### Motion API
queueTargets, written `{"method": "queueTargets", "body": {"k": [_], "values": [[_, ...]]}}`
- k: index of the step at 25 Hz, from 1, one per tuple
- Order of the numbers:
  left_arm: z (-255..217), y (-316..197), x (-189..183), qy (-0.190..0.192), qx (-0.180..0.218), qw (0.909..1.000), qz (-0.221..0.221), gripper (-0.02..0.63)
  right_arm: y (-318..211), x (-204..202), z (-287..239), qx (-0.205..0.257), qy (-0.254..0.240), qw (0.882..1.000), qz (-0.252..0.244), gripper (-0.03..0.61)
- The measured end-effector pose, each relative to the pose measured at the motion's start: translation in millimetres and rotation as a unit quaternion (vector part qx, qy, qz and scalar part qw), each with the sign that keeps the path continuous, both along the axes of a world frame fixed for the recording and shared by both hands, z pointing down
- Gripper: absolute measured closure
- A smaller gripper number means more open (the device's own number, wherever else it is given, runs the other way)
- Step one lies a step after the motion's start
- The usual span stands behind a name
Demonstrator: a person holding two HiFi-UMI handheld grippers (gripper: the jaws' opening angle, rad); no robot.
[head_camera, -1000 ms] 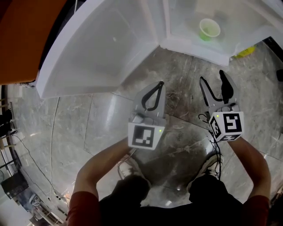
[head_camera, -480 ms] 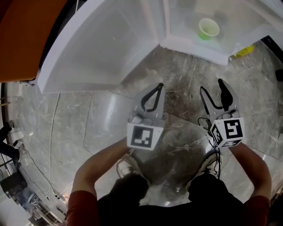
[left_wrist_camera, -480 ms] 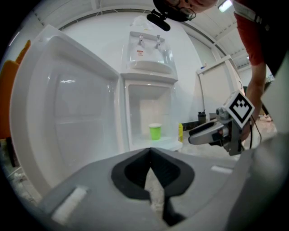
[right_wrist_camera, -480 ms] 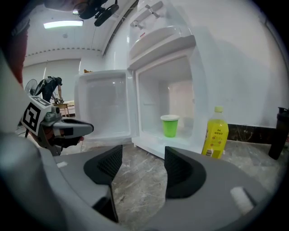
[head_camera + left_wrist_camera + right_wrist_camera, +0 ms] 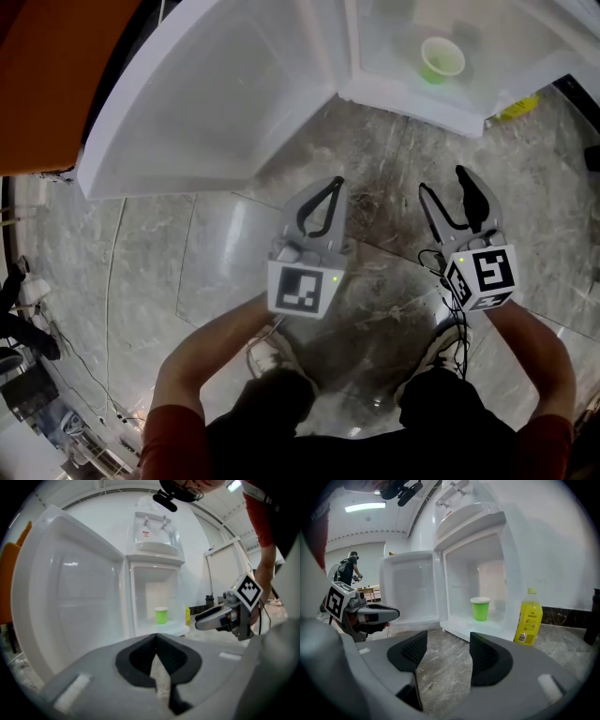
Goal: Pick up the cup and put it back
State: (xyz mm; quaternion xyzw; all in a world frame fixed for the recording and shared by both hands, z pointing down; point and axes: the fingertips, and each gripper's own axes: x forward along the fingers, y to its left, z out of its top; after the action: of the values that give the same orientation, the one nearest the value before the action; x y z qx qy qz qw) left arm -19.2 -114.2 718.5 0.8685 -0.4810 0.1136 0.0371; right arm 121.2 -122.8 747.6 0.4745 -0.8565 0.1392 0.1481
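On fridge shelf (image 5: 502, 67): green cup (image 5: 442, 60), near middle. On marble floor (image 5: 375, 173): yellow bottle (image 5: 528, 617), just beside fridge's right corner.

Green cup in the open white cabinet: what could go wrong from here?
1. The green cup stands inside the white cabinet. The open right hand-held gripper may clip the front edge or side walls going in.
2. The cup looks light and thin: a nudge could tip it, a hard squeeze could crush it.
3. The yellow bottle stands right beside the cabinet and could get knocked over.
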Motion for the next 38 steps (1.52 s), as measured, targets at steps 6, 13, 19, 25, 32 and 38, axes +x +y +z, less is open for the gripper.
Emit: {"method": "queueTargets", "body": {"k": [6,13,19,25,32,38], "values": [[0.9,-0.7,1.1,-0.002,0.001,1.0000,0.003,0.614,-1.0,-4.6,1.7,-0.003,0.001,1.000,-0.011,0.324],[3.1,-1.3,-0.1,-0.003,-0.003,1.0000,0.001,0.614,-2.0,-6.7,4.6,-0.010,0.001,1.000,-0.017,0.354],[2.3,-2.4,1.0,-0.002,0.000,1.0000,0.003,0.614,-2.5,-9.1,0.9,0.001,-0.008,1.000,-0.029,0.440],[3.5,-2.4,1.1,0.000,-0.001,1.0000,0.002,0.613,-3.5,-8.1,1.1,-0.001,-0.012,1.000,-0.027,0.551],[3.5,-2.3,1.7,-0.002,0.000,1.0000,0.008,0.613,-1.3,-11.0,2.7,-0.007,-0.011,0.999,-0.032,0.577],[4.8,-2.7,2.9,-0.001,-0.001,1.0000,0.010,0.614,-2.4,-9.1,7.1,-0.016,-0.001,1.000,-0.027,0.577]]}}
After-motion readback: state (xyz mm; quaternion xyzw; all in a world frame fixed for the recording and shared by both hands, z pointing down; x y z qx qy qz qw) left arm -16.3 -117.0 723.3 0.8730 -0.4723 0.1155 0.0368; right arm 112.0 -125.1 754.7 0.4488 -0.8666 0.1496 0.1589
